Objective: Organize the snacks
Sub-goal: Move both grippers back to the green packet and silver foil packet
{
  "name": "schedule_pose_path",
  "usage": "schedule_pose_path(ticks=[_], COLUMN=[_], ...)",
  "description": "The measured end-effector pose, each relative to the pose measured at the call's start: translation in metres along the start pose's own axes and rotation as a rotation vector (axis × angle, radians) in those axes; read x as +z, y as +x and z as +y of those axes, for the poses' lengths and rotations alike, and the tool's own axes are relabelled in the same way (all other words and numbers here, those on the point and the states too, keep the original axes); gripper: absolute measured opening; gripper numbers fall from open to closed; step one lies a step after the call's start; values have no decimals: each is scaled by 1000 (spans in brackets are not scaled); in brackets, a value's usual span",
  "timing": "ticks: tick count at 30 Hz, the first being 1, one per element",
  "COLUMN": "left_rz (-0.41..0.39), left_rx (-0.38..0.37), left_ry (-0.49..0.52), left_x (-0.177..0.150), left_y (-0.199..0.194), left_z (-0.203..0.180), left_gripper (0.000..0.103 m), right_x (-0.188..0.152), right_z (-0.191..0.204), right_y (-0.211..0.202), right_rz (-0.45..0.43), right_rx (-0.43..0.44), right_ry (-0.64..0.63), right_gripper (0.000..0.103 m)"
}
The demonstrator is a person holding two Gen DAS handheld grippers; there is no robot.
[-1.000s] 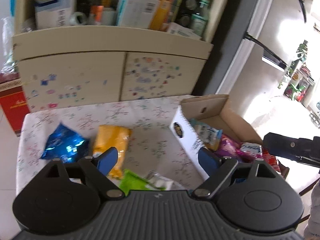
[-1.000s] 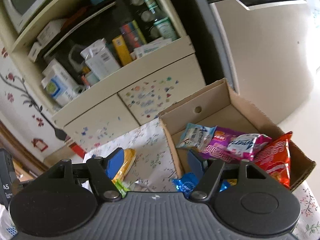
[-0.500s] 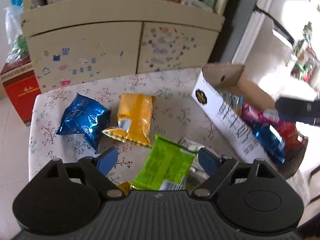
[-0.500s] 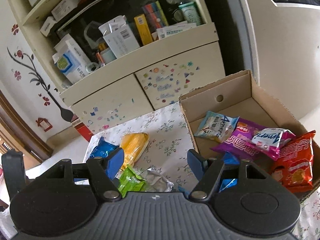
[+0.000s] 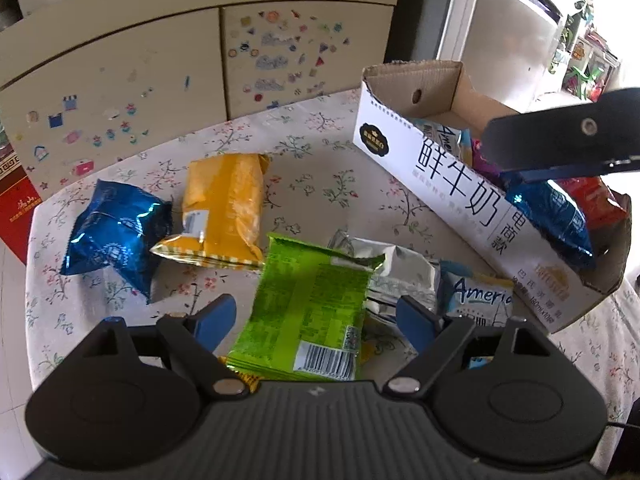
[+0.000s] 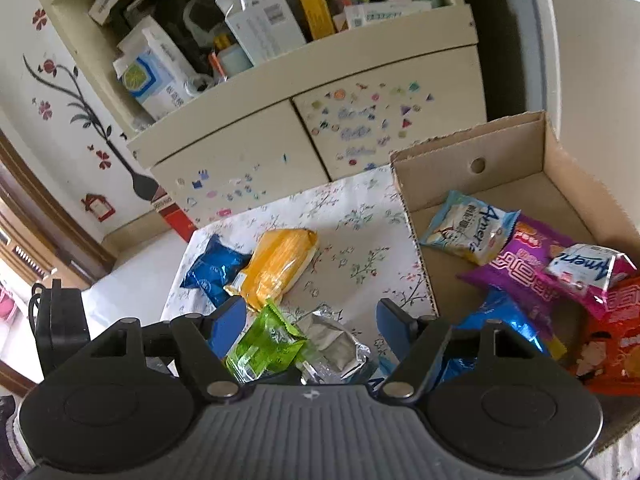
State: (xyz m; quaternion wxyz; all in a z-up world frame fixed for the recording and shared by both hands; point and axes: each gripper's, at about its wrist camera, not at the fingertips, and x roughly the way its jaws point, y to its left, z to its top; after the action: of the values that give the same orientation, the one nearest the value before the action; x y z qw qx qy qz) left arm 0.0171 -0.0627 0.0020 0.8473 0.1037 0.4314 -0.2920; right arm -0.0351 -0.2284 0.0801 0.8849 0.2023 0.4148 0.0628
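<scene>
While both show snacks, only right shows shelves.

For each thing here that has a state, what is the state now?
Cardboard box: open on top, partly filled with packets.
Green packet: sealed, lying on the table, between the open left gripper fingers, not gripped.
Yellow packet: sealed, on the table.
Right gripper: jaws opening, empty.
Cabinet doors: closed.
</scene>
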Motion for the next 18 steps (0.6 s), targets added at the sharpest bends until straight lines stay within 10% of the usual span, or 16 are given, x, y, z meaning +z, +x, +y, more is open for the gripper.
schedule_pose_path(ticks=[18], left_rz=[12], left_rx=[-51], left_ry=[-115], left_x=[-4], left_y=[-6], left_z=[26], left_gripper=[52], right_x=[-2], right_z=[4], right_y=[41], right_rz=[120], right_rx=[13], right_ry=[-94], right_gripper=[78])
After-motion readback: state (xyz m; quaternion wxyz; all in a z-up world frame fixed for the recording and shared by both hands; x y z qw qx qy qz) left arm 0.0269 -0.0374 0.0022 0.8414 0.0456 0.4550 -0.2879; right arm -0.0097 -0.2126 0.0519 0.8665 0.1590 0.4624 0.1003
